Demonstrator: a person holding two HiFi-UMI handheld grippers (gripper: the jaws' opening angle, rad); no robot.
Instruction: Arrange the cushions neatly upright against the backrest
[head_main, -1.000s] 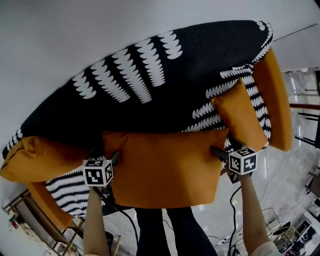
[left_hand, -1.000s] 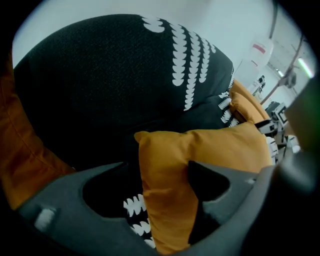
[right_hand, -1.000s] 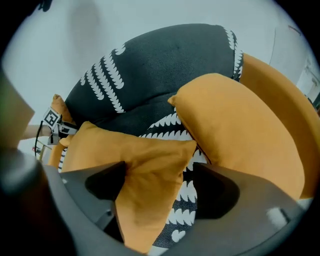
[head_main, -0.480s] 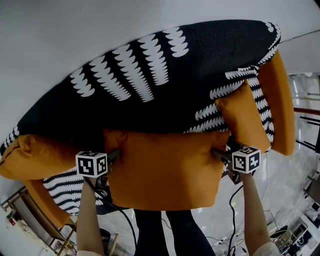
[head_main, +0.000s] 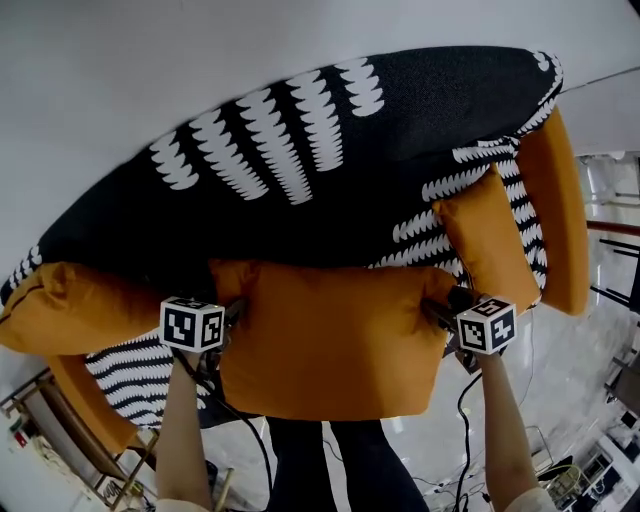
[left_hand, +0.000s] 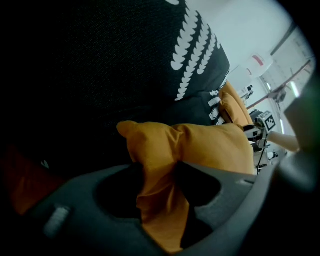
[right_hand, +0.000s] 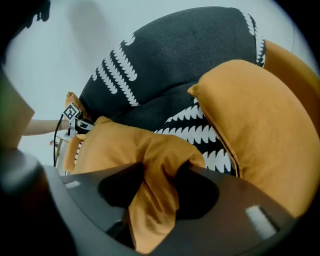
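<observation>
An orange middle cushion (head_main: 330, 340) leans on the black sofa backrest (head_main: 330, 170) with white scallop stripes. My left gripper (head_main: 232, 312) pinches its upper left corner, and the bunched fabric (left_hand: 155, 200) fills the closing jaws. At the upper right corner my right gripper (head_main: 440, 310) is closing too, with folded fabric (right_hand: 155, 200) squeezed between its pads. A second orange cushion (head_main: 80, 310) lies at the left end. A third cushion (head_main: 490, 240) stands tilted at the right, also showing in the right gripper view (right_hand: 255, 135).
An orange armrest (head_main: 560, 210) bounds the sofa on the right. A white wall (head_main: 150, 60) rises behind the backrest. The person's dark legs (head_main: 330, 470) are below the cushion, cables (head_main: 465, 430) trail over the glossy floor, and a wooden frame (head_main: 120, 470) stands at lower left.
Both grippers' jaws have closed in on the middle cushion's upper corners, which now look bunched. The left gripper rose a little. The cushion has barely shifted.
</observation>
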